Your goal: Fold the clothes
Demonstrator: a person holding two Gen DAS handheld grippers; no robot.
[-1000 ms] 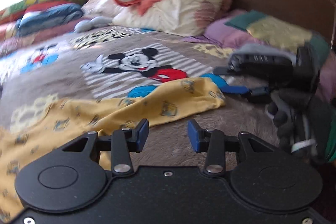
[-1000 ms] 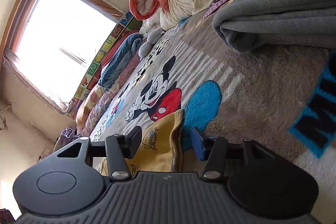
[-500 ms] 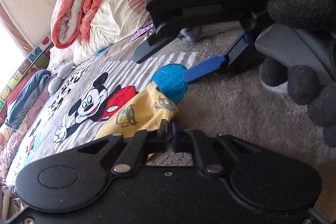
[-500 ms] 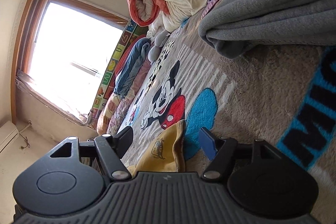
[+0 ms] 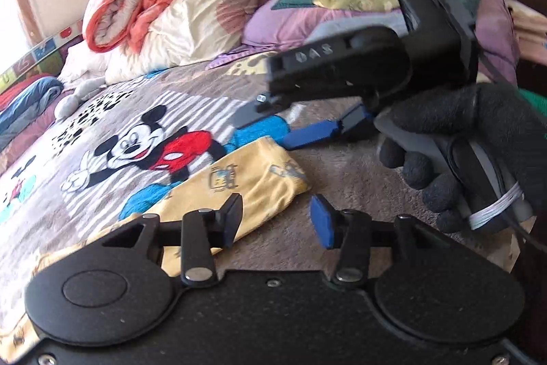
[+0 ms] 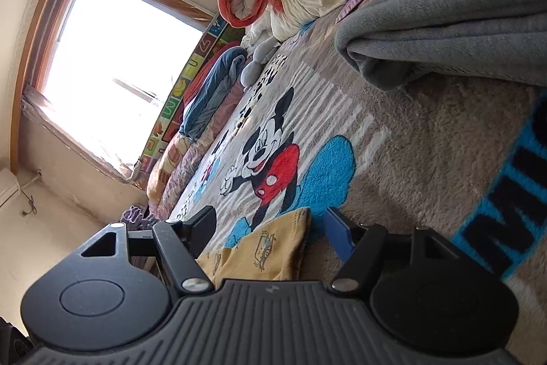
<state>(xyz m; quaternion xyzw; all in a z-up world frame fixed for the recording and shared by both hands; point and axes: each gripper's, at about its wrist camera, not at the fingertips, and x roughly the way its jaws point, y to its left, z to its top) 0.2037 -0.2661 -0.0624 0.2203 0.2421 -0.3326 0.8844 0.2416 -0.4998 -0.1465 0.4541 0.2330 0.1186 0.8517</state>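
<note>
Both tongs gape wide and hold nothing: left tongs (image 5: 275,221) and right tongs (image 6: 270,230) each frame the yellow garment's (image 5: 246,180) end.

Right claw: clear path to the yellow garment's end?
Probably yes. The right claw is open, with the yellow garment end lying between its fingers on the blanket; nothing sits between them.

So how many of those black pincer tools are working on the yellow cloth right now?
2. The left gripper hangs open over the yellow cloth; the right gripper, held in a gloved hand, sits open just beyond its end.
</note>
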